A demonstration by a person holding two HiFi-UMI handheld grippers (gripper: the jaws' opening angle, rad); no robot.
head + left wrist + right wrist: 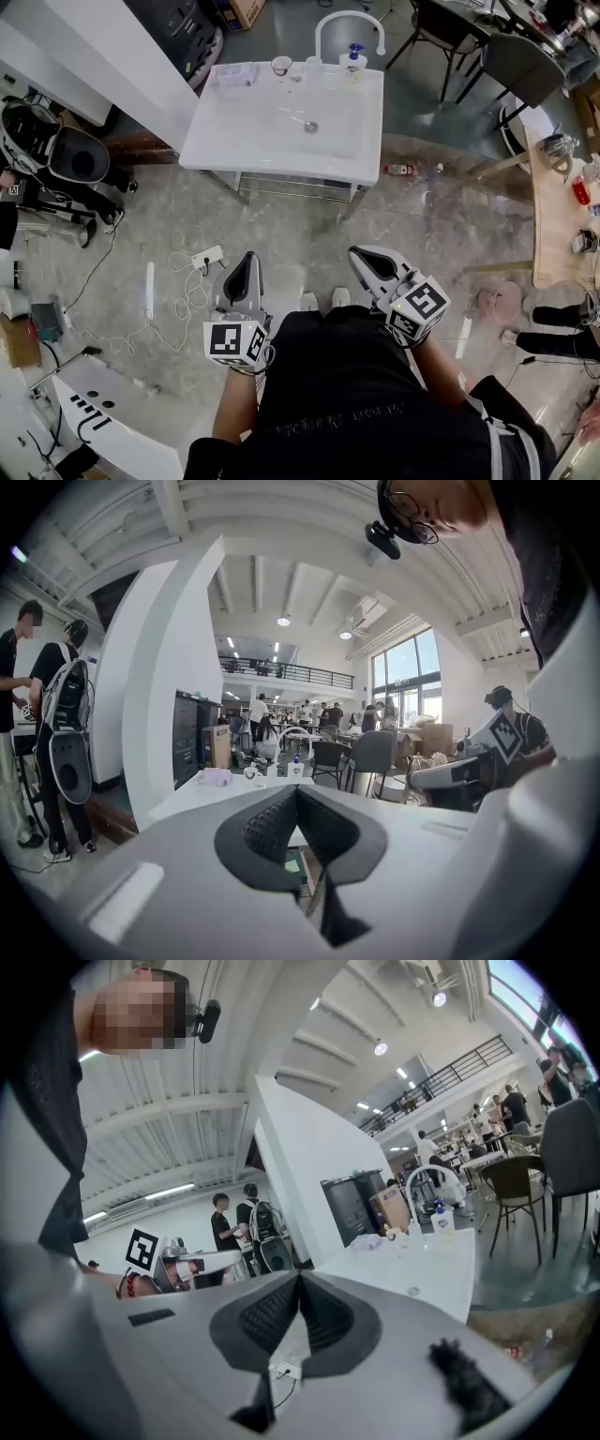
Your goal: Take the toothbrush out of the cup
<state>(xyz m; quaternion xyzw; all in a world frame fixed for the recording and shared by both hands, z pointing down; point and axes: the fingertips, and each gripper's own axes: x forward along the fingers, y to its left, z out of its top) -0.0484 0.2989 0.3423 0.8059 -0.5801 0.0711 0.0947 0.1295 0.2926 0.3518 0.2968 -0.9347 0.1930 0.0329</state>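
Observation:
A clear cup [281, 66] stands on the back rim of the white washbasin [244, 141], left of the arched faucet [349, 23]; the toothbrush is too small to make out. In the left gripper view the cup [251, 774] is a far, tiny shape. Both grippers hang well short of the basin, above the floor and close to the person's body. My left gripper [248, 259] has its pads pressed together with nothing between them [296, 794]. My right gripper [362, 253] is shut and empty too [299, 1279].
A soap bottle [353, 58] stands right of the faucet. A power strip [208, 256] and white cables lie on the floor at the left. A small bottle [400, 170] lies under the basin's right corner. A chair [520, 66] and a wooden table [551, 216] are at the right.

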